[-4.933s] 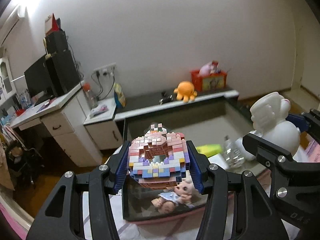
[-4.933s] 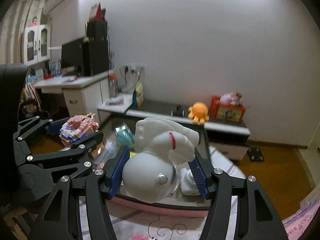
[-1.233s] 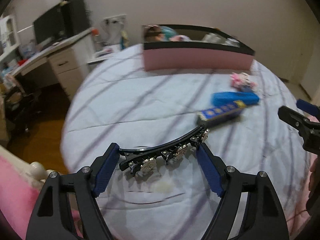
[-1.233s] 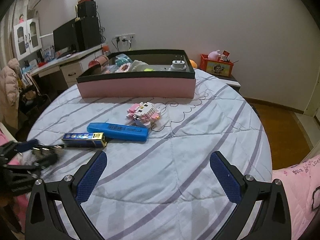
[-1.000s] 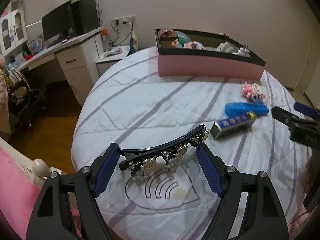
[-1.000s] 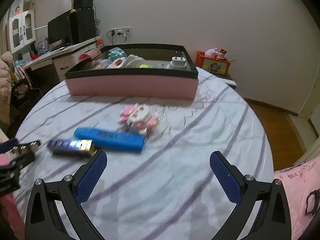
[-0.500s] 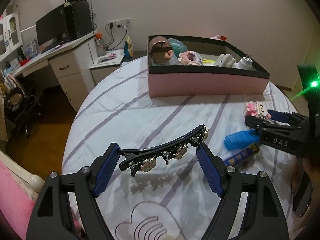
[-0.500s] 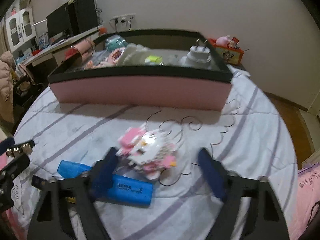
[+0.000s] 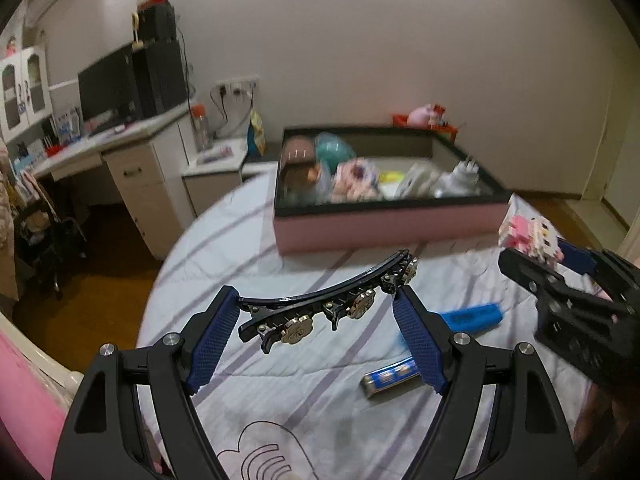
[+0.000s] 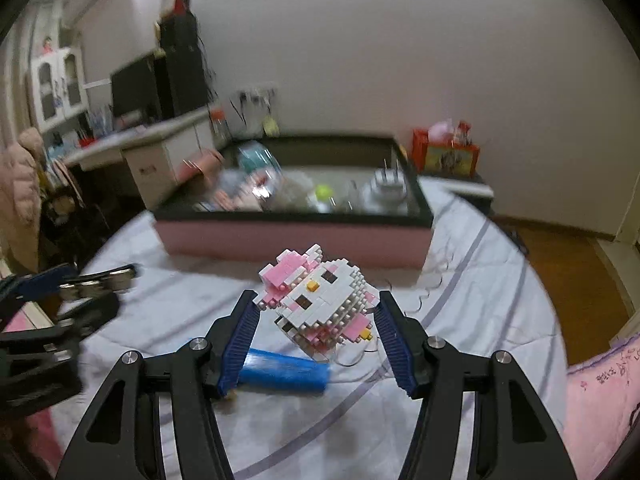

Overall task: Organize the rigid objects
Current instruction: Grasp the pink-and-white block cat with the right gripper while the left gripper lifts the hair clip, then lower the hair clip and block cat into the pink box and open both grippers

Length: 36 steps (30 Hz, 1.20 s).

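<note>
Left wrist view: the left gripper [image 9: 320, 312] pinches a curved black hair clip studded with round metal flowers [image 9: 332, 304] between its blue ribbed pads, holding it above the round bed with a white, purple-striped cover [image 9: 224, 248]. Beyond the clip, toward the far edge of the bed, sits a shallow pink box with a black rim [image 9: 384, 228], filled with toys and small items that are too blurred to name surely. Nearer the right edge of the cover lie a long blue plastic case [image 9: 472, 316] and, closer to the camera, a small blue and gold rectangular packet [image 9: 390, 380]; the two are near each other but apart. At the far right, the right gripper [image 9: 560, 264] carries a pink and white brick-built cat-head figure [image 9: 528, 238] above the cover.

In the right wrist view, the right gripper [image 10: 316, 328] clamps the brick figure [image 10: 320, 300] by its sides, tilted, above the blue case [image 10: 284, 372], with the pink box [image 10: 296, 236] behind it. The left gripper [image 10: 64, 280] shows blurred at the left edge.
</note>
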Tool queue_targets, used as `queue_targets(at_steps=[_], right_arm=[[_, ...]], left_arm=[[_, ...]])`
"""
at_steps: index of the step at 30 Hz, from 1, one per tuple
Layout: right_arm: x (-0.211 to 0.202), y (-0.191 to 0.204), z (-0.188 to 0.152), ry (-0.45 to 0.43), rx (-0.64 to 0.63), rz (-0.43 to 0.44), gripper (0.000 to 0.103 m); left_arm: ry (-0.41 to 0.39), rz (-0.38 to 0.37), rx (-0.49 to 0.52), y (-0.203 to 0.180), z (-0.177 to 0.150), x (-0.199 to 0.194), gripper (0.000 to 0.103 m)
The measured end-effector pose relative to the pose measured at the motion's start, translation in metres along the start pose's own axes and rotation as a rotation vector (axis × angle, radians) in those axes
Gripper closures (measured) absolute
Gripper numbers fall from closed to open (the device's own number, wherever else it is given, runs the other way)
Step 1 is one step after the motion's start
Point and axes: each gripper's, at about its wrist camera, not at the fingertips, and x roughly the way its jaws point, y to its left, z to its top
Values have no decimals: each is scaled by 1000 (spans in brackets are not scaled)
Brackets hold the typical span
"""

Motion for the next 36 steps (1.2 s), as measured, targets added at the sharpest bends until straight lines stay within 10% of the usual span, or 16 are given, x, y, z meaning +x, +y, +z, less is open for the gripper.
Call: queue_targets(at_steps=[20, 36], right_arm=[[-148, 18, 25, -328, -31, -55, 42], [-202, 27, 39, -481, -55, -94, 42]], left_arm=[[-406, -3, 53, -36, 26, -148, 23], [-574, 15, 57, -38, 37, -195, 23]])
